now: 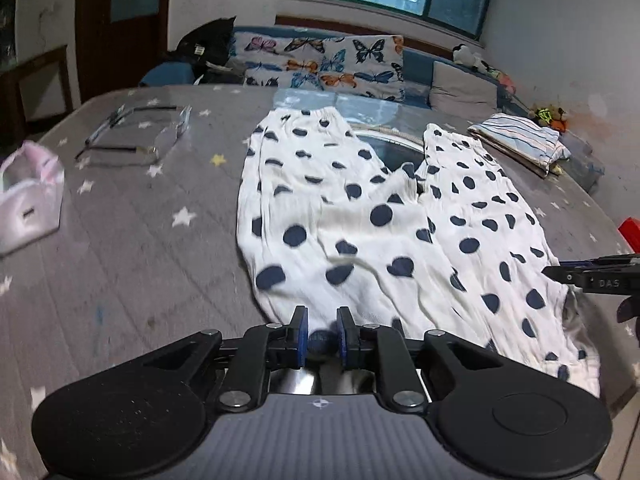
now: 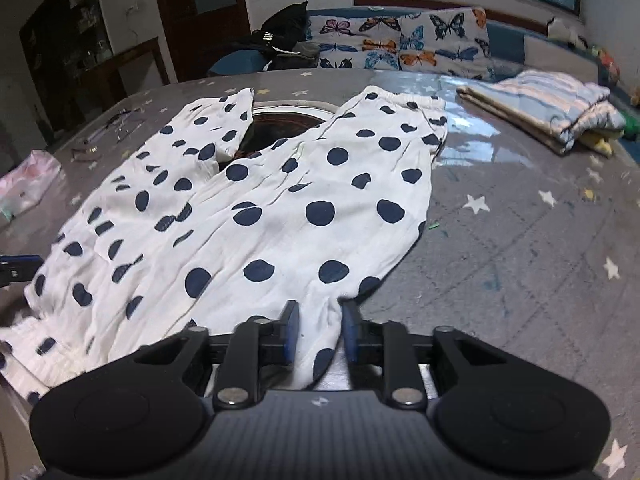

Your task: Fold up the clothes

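One pair of white trousers with dark blue dots [image 1: 360, 220] lies spread out on the tabletop [image 1: 132, 240], which has a grey cover with white stars. The two legs point away toward the sofa [image 1: 416, 64] and the waist end is near the front edge. The cloth is soft and wrinkly.

There are two grippers. The left gripper [image 1: 322, 332] has its jaws narrow, pinching a bunched bit of dotted cloth at the near left corner. The right gripper [image 2: 319, 330] has its jaws narrow too, squeezing a fold of cloth at the near right corner.

One folded striped cloth [image 2: 548, 108] sits well apart at the far right. One clear plastic frame thing [image 1: 136, 136] and one pink and white bag [image 1: 30, 196] sit at the left. The tabletop is bare grey between these things and the trousers
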`<state>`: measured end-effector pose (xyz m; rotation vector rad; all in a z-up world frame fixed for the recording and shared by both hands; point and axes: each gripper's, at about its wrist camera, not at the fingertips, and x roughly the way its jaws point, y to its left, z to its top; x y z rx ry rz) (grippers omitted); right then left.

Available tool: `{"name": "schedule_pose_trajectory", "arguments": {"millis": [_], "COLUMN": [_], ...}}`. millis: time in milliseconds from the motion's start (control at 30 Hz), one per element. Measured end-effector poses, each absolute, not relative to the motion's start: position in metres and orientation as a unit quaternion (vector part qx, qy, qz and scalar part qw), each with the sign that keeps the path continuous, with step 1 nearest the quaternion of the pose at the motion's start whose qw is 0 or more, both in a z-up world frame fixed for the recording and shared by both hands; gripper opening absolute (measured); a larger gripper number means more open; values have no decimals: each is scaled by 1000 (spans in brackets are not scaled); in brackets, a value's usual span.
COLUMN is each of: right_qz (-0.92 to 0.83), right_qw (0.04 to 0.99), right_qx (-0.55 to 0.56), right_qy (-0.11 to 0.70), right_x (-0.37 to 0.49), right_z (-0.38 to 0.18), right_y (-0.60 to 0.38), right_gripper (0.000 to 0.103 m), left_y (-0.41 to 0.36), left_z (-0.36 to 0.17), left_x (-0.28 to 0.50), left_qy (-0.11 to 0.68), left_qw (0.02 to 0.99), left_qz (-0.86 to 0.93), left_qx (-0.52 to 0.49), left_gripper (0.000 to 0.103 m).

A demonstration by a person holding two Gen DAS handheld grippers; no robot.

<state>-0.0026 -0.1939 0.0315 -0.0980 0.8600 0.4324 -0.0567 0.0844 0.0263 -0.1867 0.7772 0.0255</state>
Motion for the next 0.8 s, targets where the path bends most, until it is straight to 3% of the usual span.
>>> {"name": "schedule_pose_trajectory", "arguments": {"millis": [67,133,200,300,367,433,533,600,800], "right_qz": [204,199,198,201,209,218,226,233,252], "right_qw": [887,889,889,888,886,883,882,881,868], "right_qx": [-53,-64,-62,-46,-31,-21,-14,-4,-11], "right_qy": [411,408,408,412,413,414,413,412,428], "right_x": [-6,-9,-11,-14,-19,-25,-35,-42,-60], "right_z": [31,31,33,36,39,41,43,45,36], "right_y": [-193,-194,-196,-201,-204,-205,-205,-206,-197], "right_gripper": [8,7,8,14,26,26,28,29,29], "left_y": [84,80,73,64,60,57,56,55,57], "left_z": [29,32,34,36,33,30,27,27,24], "left_x": [-66,-75,-82,-91,-95,-97,-99,-102,-104], "left_qy": [374,373,375,382,391,398,406,406,411], "left_qw": [922,922,923,920,917,914,910,910,908], "left_qz": [6,-9,-24,-42,-51,-51,-51,-56,-50], "left_qx": [-100,-99,-87,-70,-67,-64,-65,-64,-61], "left_gripper": [17,24,43,43,43,43,41,26,7]}}
